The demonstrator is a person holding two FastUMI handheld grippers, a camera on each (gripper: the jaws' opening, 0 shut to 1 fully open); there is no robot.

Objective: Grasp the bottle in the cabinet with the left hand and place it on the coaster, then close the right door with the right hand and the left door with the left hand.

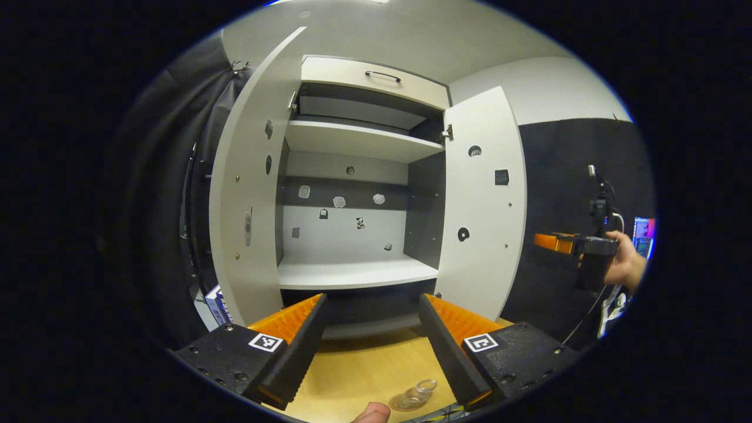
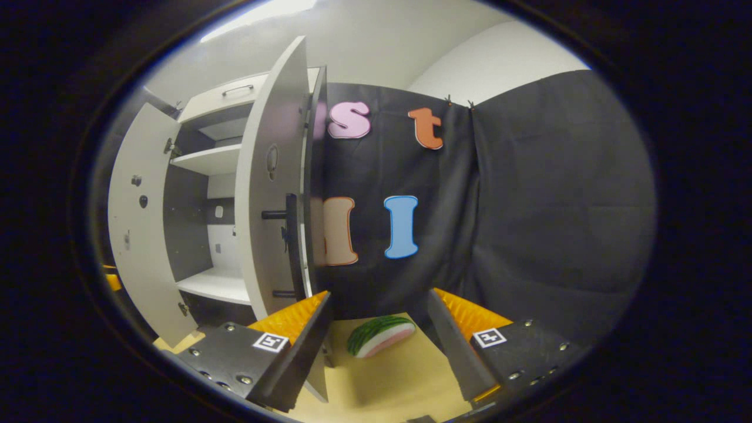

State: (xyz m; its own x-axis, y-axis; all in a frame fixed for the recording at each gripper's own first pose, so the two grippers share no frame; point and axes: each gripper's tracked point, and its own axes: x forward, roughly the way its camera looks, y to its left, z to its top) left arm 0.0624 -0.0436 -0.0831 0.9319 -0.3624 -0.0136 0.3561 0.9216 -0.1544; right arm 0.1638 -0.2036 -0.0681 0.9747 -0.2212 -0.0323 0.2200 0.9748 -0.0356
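The white cabinet stands with both doors swung out and its shelves bare. Its left door and right door flank the opening. Below my open left gripper, a clear bottle stands on the wooden table, on what looks like a round coaster. My right gripper is held by a hand off to the right of the right door. In the right gripper view, my right gripper is open and empty, just right of the right door and its dark handle.
A toy watermelon slice lies on the table between the right gripper's fingers, farther off. Black cloth walls the booth to the right of the cabinet. A closed drawer with a handle tops the cabinet. A thumb tip shows at the bottom edge.
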